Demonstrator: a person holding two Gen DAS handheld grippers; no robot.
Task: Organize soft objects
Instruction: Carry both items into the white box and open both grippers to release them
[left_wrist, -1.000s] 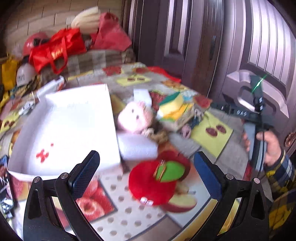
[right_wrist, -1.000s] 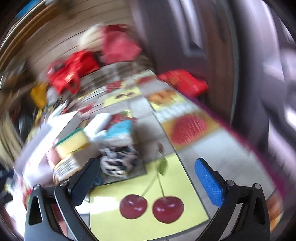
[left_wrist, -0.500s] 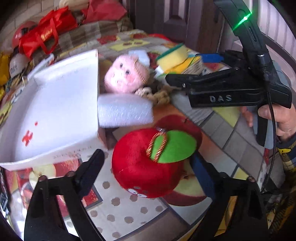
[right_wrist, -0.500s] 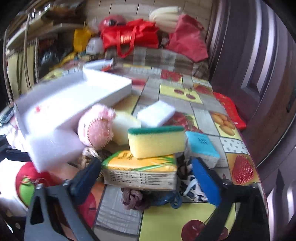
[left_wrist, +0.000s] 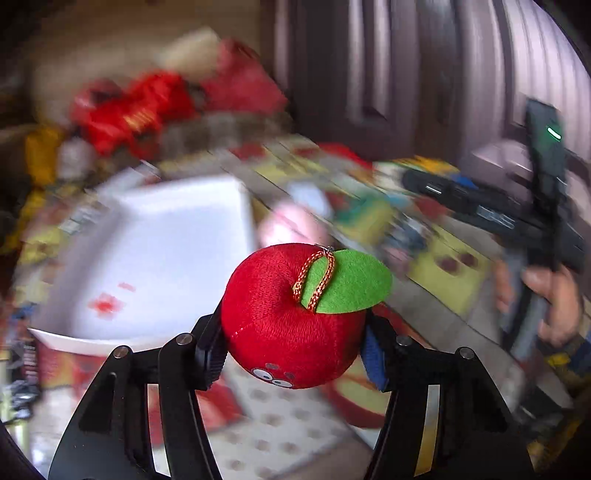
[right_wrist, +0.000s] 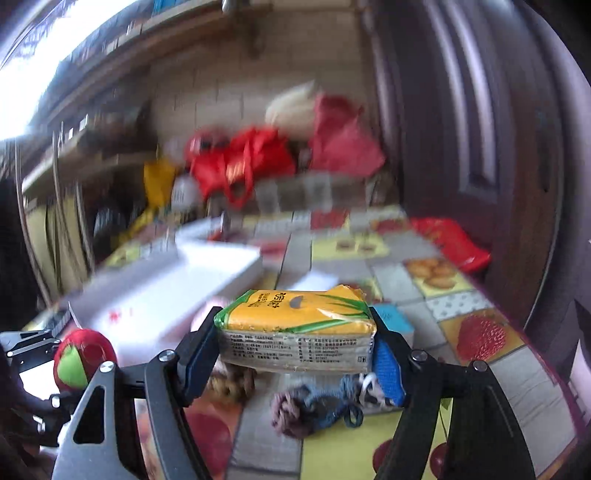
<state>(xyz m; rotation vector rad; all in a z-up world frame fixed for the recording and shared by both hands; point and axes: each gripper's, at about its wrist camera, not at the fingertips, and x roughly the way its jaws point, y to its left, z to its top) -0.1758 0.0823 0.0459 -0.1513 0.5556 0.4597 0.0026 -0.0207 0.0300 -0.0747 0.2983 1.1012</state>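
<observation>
My left gripper (left_wrist: 293, 350) is shut on a red plush apple (left_wrist: 295, 317) with a green felt leaf and holds it above the table, next to the open white box (left_wrist: 155, 254). The apple also shows at the left of the right wrist view (right_wrist: 83, 358). My right gripper (right_wrist: 295, 350) is shut on a yellow tissue pack (right_wrist: 297, 328) and holds it above a blue and purple knotted rope (right_wrist: 314, 406). The white box (right_wrist: 173, 295) lies behind it to the left. A pink plush toy (left_wrist: 291, 225) sits blurred beside the box.
The table has a fruit-print cloth (right_wrist: 476, 332). Red bags (right_wrist: 240, 166) and clutter are piled at its far end. A dark door (right_wrist: 480, 129) stands close on the right. A red packet (right_wrist: 450, 243) lies at the table's right edge. The right gripper's body (left_wrist: 517, 218) shows in the left wrist view.
My left gripper closed on the plush apple and lifted it. My right gripper closed on the tissue pack and lifted it; the sponge that lay on it is out of sight.
</observation>
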